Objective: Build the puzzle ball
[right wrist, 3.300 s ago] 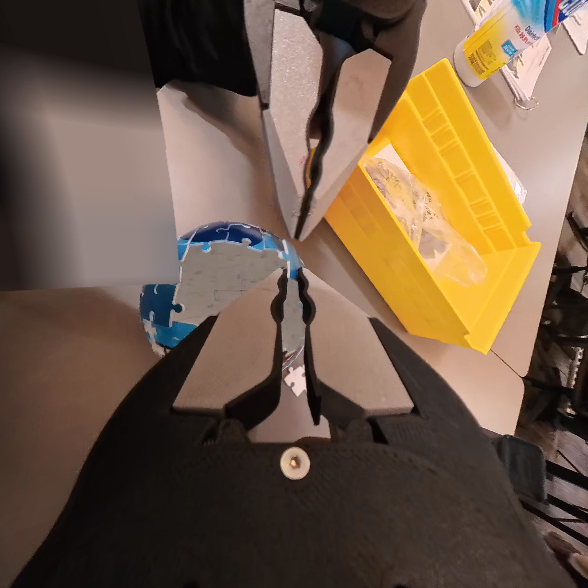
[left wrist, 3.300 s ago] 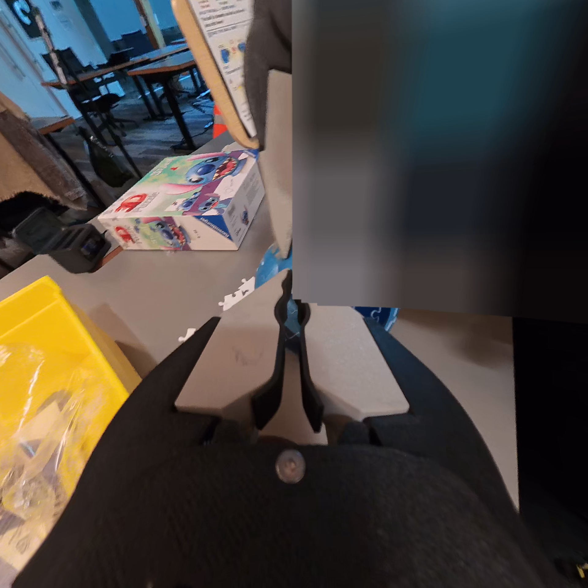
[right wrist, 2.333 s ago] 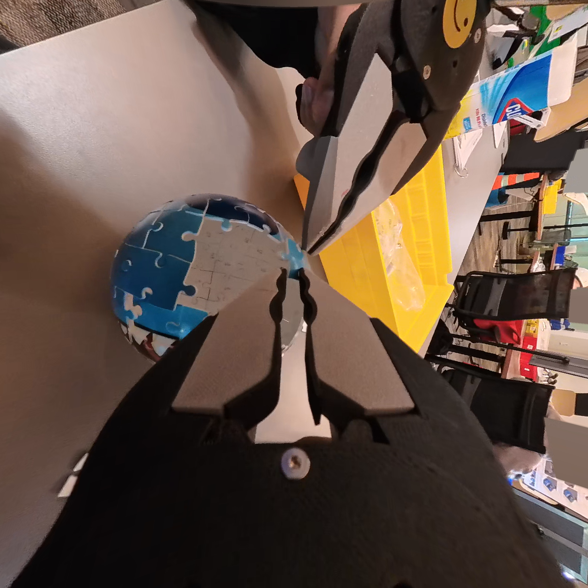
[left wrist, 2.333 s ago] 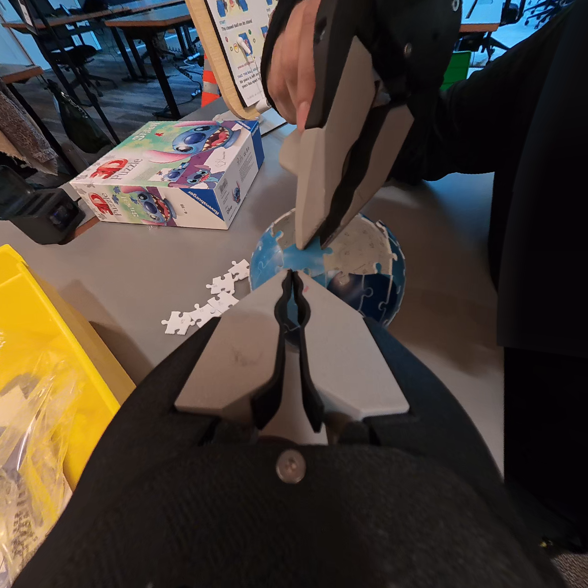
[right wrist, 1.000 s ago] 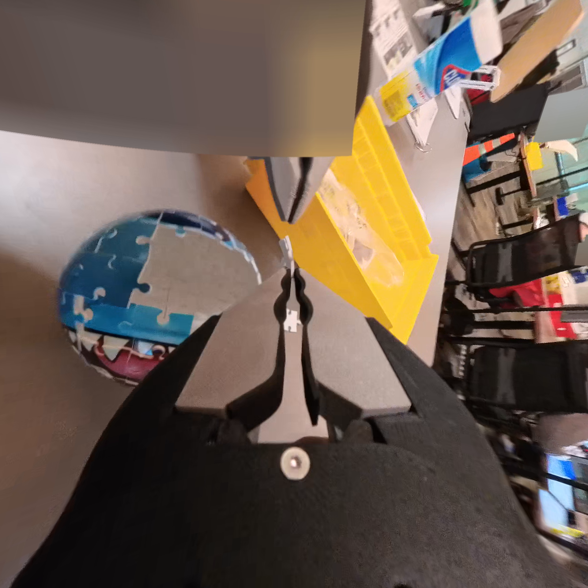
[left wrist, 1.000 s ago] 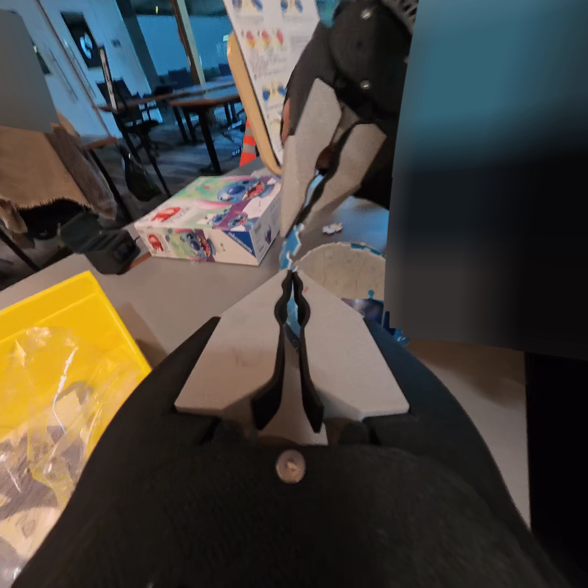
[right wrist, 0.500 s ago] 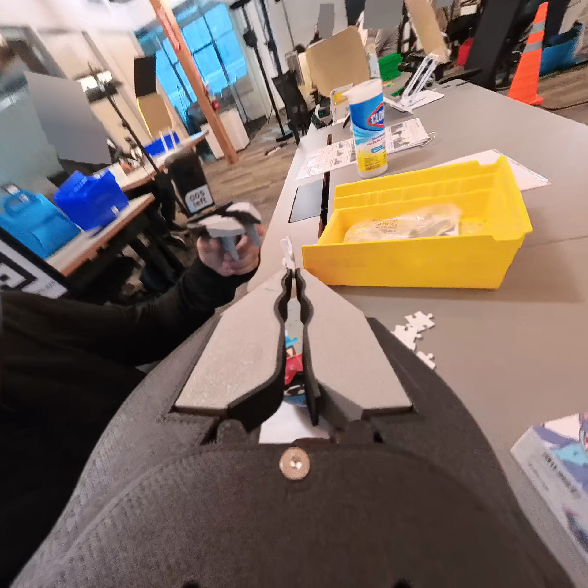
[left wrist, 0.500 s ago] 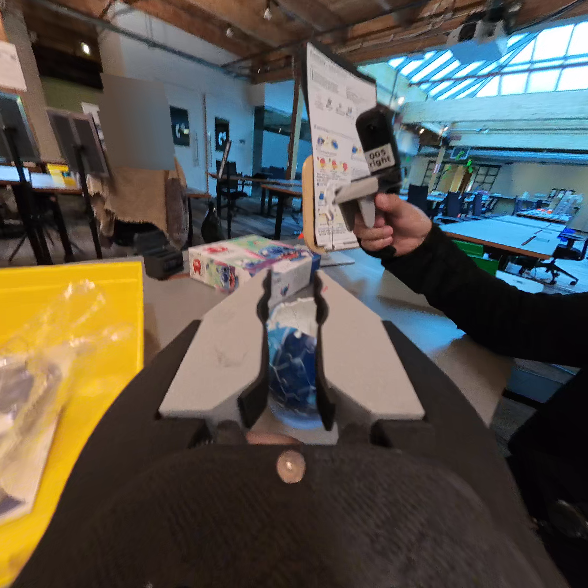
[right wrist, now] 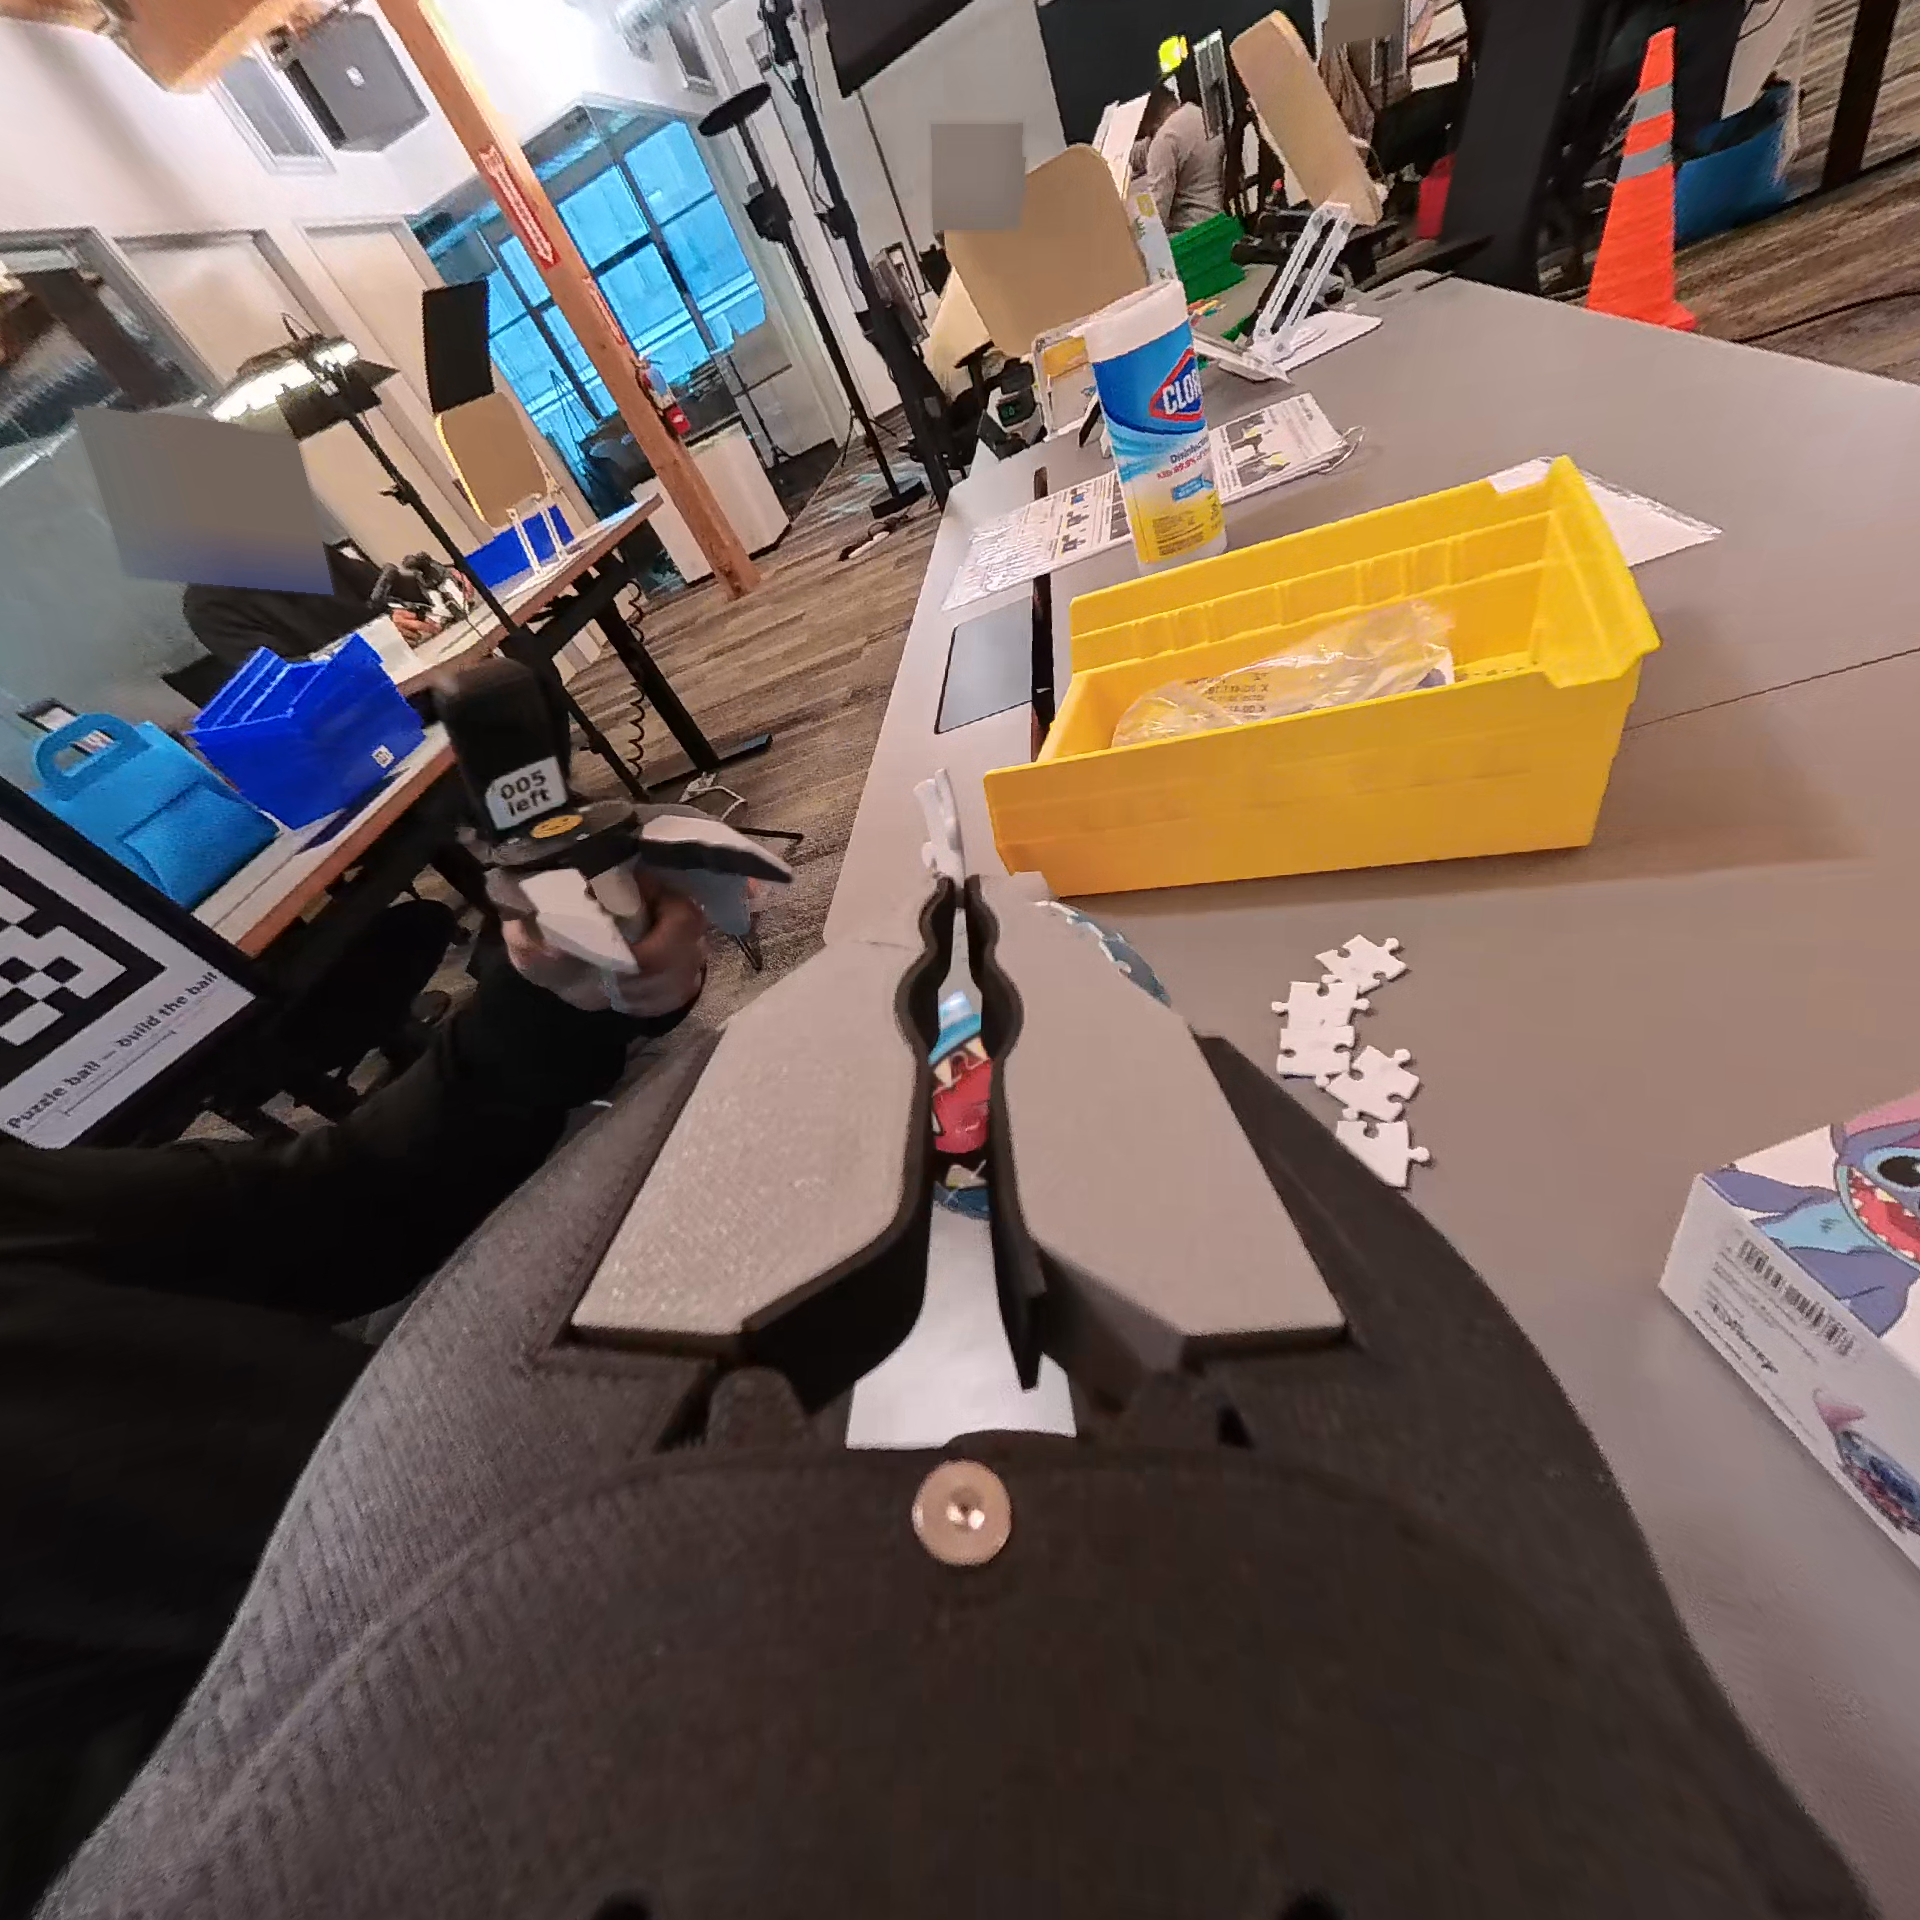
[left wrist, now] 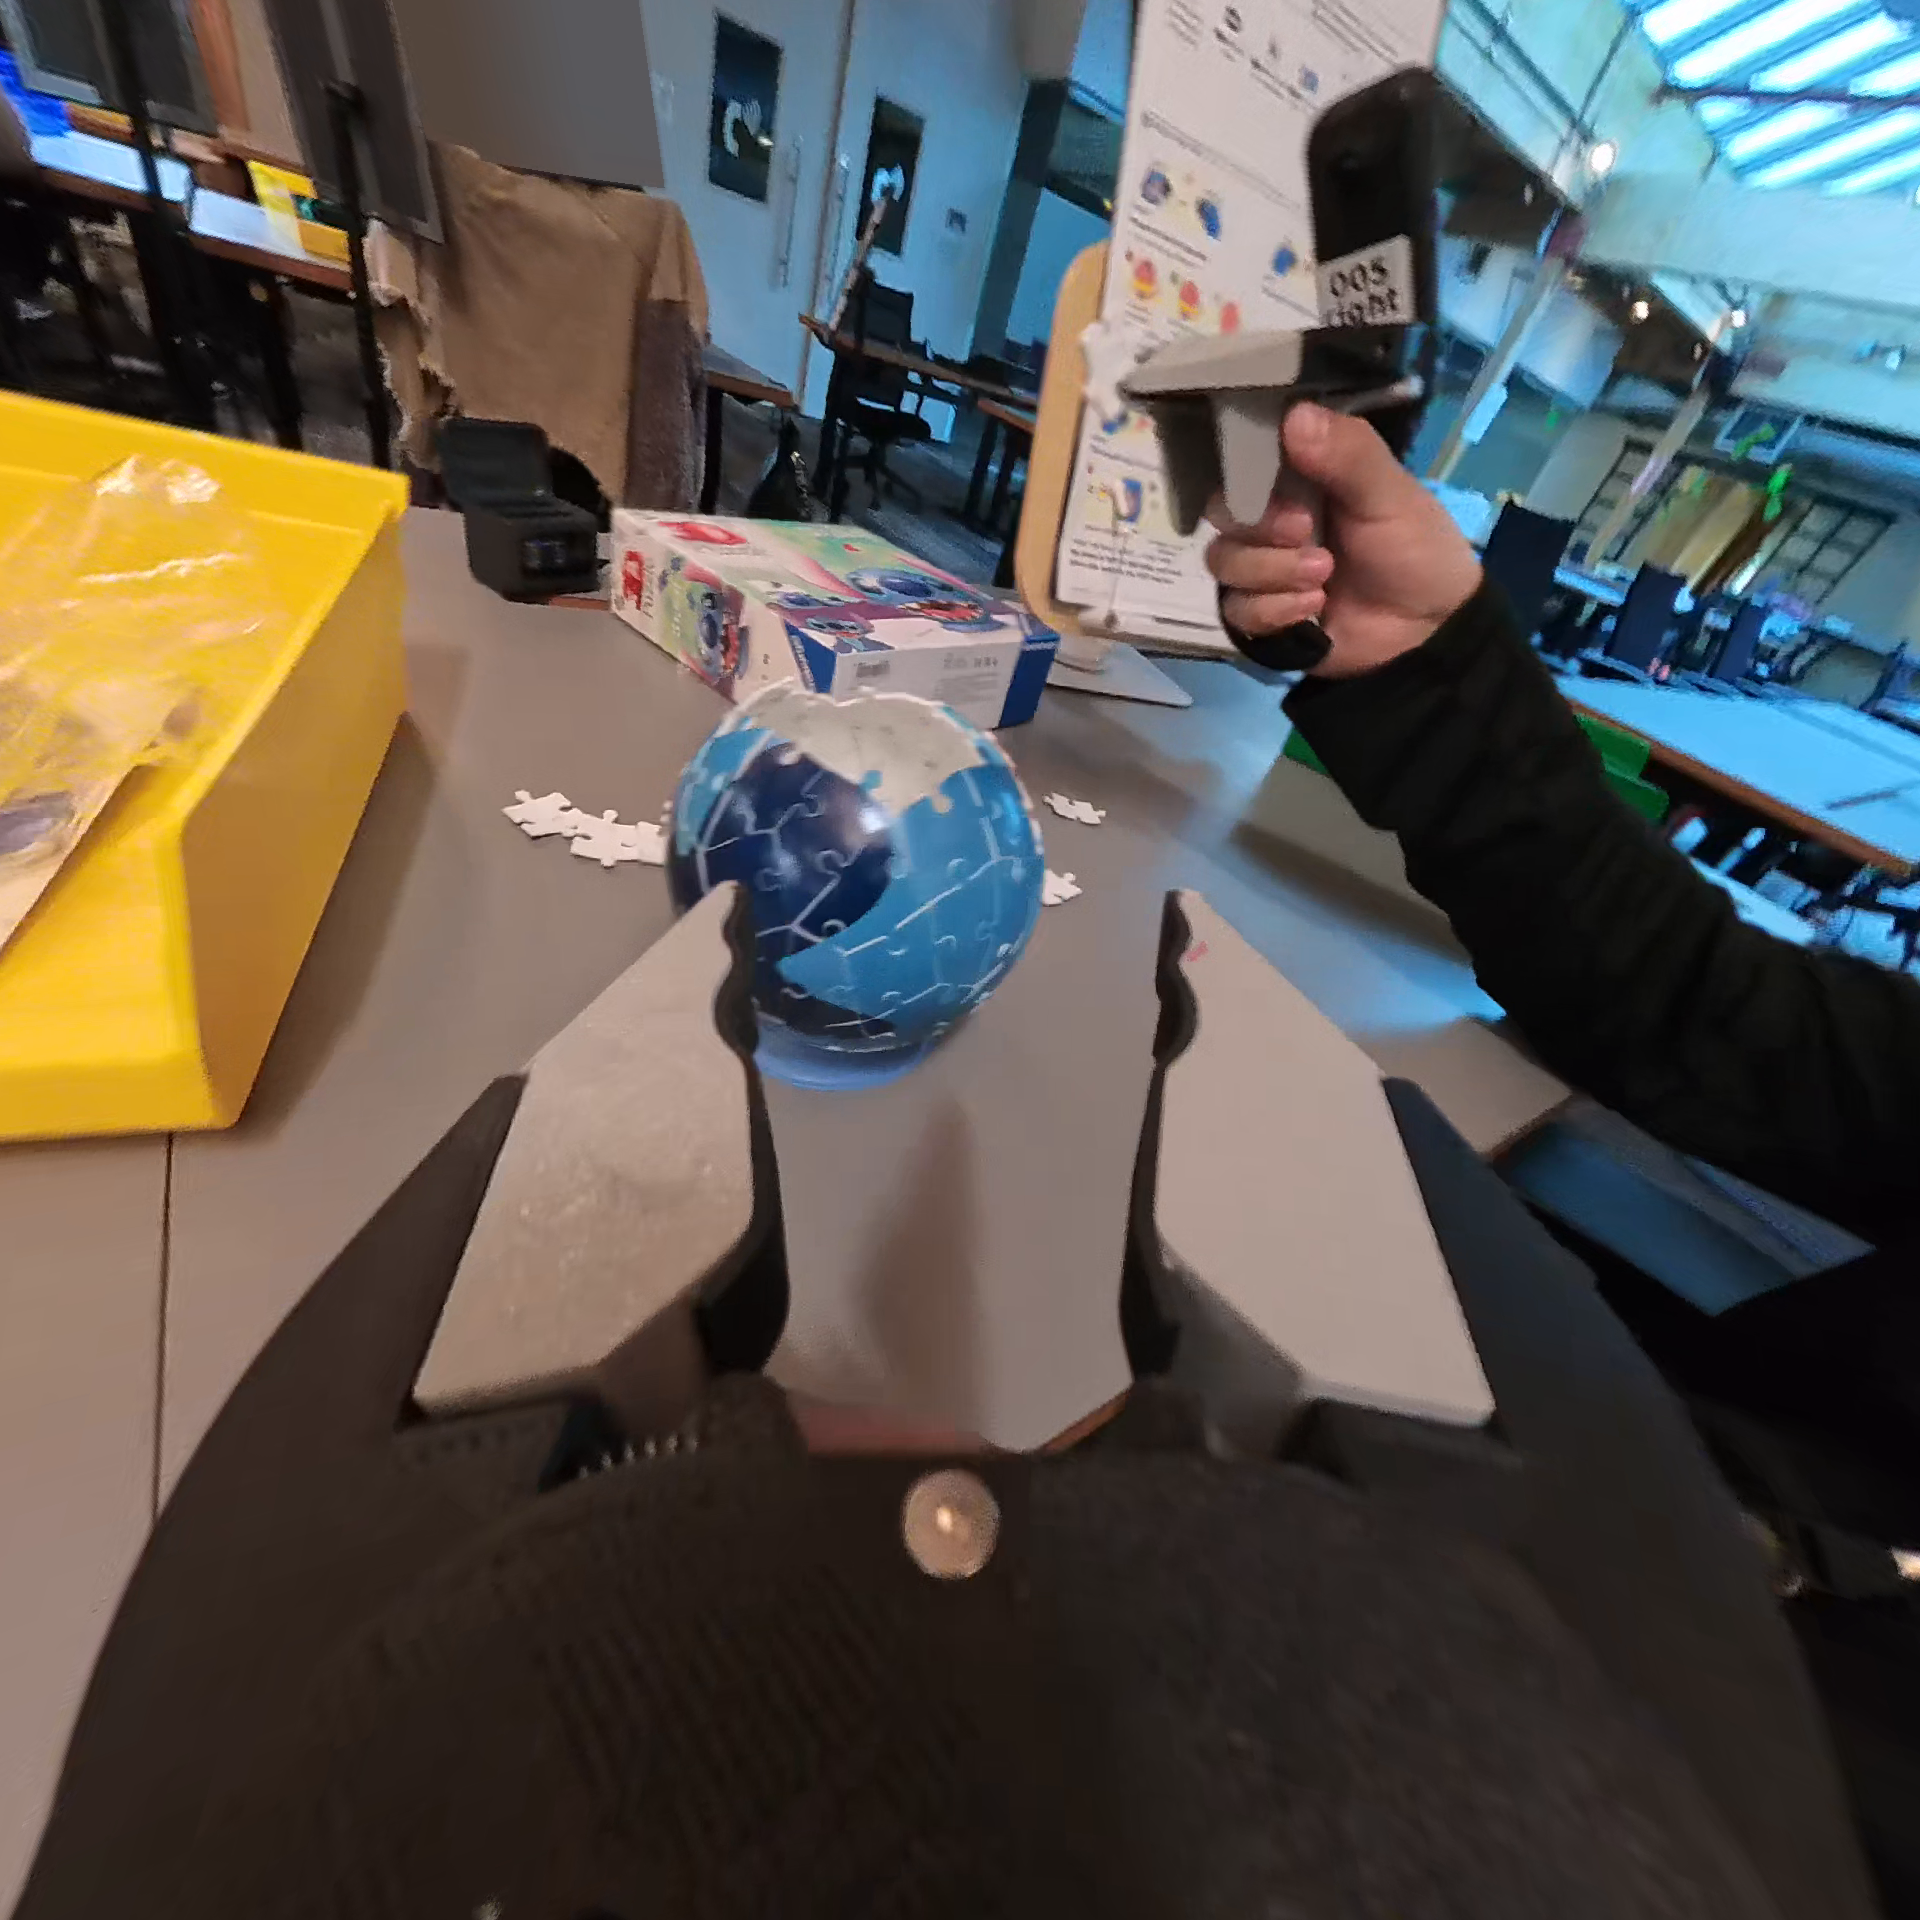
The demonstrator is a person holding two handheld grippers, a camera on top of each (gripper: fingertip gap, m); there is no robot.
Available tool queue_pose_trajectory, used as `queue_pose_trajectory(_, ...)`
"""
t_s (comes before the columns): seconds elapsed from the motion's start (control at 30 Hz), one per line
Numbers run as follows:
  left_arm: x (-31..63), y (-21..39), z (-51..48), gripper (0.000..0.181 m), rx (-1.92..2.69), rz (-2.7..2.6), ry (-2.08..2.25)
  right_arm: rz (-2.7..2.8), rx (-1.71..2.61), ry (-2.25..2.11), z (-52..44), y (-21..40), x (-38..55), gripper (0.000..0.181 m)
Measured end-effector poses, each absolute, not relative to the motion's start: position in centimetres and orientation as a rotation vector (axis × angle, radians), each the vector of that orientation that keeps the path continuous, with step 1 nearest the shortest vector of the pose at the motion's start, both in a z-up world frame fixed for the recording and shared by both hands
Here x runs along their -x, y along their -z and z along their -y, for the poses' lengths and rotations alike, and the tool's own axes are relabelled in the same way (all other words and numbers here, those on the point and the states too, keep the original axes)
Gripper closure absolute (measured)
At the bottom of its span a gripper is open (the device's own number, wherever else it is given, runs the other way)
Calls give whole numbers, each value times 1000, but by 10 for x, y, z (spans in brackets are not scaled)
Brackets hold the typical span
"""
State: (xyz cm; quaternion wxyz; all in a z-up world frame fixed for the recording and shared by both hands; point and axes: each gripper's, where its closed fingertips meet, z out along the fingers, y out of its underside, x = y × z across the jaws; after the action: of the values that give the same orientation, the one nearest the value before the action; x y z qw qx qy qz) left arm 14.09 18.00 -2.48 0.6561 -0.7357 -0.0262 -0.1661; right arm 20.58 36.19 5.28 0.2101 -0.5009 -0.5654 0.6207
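The puzzle ball [left wrist: 862, 883] stands on a blue ring on the grey table [left wrist: 436, 935]. It is blue, partly built, with a gap at the top that shows its white inside. My left gripper [left wrist: 954, 914] is open and empty, just short of the ball, with the jaws wider than it. My right gripper [right wrist: 961, 888] is shut on a white puzzle piece [right wrist: 940, 821] and held up in the air. In the left wrist view it [left wrist: 1132, 387] is up to the right of the ball with the piece [left wrist: 1101, 358] at its tip. The ball [right wrist: 961, 1101] shows between the right fingers.
A yellow bin [left wrist: 208, 831] with a clear bag is to the left of the ball. Loose white pieces [left wrist: 592, 826] lie behind it. The puzzle box [left wrist: 831, 634] and an instruction board [left wrist: 1195, 312] stand farther back. A wipes canister [right wrist: 1158, 426] stands beyond the bin. Some 20 cm of space lies between my two pairs of fingers.
My left gripper has opened wide and drawn back from the ball. My right gripper, earlier at the ball's rim, has lifted away with a white piece and stays shut on it.
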Motion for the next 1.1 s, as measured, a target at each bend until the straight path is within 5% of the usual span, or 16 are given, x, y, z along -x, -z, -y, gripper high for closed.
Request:
queue_pose_trajectory(0.27, -110, 50, -206, 70, 1773, 98, 341, 1655, 1386, -1648, -373, -40, -194, 181)
queue_pose_trajectory(0.63, -94, 61, -225, 84, 1680, -38, 403, 1769, 1368, -1467, -401, -10, -141, 181)
queue_pose_trajectory(1.1, -120, 71, -239, 80, 1802, -194, 373, 1897, 1341, -1243, -389, 8, -133, 181)
